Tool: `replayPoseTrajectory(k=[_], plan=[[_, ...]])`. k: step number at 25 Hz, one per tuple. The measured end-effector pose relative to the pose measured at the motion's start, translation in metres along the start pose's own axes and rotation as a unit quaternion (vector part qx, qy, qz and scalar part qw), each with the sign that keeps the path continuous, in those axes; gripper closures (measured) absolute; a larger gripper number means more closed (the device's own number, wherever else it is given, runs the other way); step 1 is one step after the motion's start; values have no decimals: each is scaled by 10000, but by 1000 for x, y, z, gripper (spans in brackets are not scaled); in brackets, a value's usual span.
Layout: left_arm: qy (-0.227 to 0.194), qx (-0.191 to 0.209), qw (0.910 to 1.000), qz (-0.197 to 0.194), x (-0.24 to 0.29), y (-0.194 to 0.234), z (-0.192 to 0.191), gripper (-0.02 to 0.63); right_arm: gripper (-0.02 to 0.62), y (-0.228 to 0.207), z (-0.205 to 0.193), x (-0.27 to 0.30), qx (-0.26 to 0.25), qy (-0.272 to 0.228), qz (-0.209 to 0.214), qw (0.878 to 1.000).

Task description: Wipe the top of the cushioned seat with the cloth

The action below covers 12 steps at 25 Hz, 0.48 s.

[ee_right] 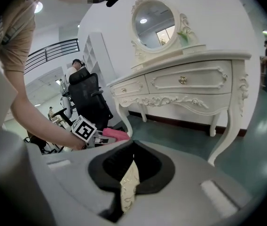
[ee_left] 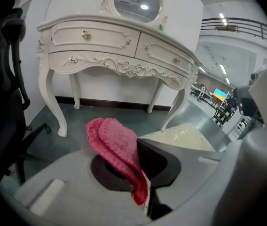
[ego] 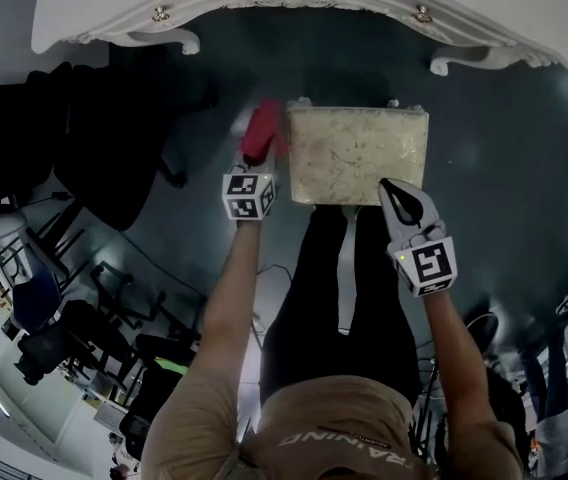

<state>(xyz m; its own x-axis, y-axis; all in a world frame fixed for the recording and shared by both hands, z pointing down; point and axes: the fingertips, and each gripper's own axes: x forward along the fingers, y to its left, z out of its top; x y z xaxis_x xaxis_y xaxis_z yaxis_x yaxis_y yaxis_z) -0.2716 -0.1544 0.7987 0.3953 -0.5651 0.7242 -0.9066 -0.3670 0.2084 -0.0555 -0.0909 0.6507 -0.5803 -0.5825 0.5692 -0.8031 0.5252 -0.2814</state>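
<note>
The cloth [ego: 259, 133] was clamped in the left gripper [ego: 256, 168] beside the cushioned seat [ego: 357, 153], whose edge was pinched by the right gripper [ego: 394, 193]; wiping seemed unstarted.

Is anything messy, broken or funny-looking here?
Nothing's spilled or broken. The fuzzy pink cloth, pinched in the left claw, is beside the cream cushioned seat, not on it. The right claw pinches the seat's near edge.

The person's tan shirt [ego: 336, 423] bears upside-down letters reading "RAINING", the start hidden; no other print is legible.
</note>
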Motion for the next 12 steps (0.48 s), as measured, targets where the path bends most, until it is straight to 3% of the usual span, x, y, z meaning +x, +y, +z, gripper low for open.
replayPoseTrajectory(k=[6,12], plan=[[111,-105,9999,-75,38,-10,-16,568,594,-11,-24,0,99,12,23,9999],[187,-51,9998,-54,67,-23,-16,568,594,-40,-34,-7,329,35,-208,9992]])
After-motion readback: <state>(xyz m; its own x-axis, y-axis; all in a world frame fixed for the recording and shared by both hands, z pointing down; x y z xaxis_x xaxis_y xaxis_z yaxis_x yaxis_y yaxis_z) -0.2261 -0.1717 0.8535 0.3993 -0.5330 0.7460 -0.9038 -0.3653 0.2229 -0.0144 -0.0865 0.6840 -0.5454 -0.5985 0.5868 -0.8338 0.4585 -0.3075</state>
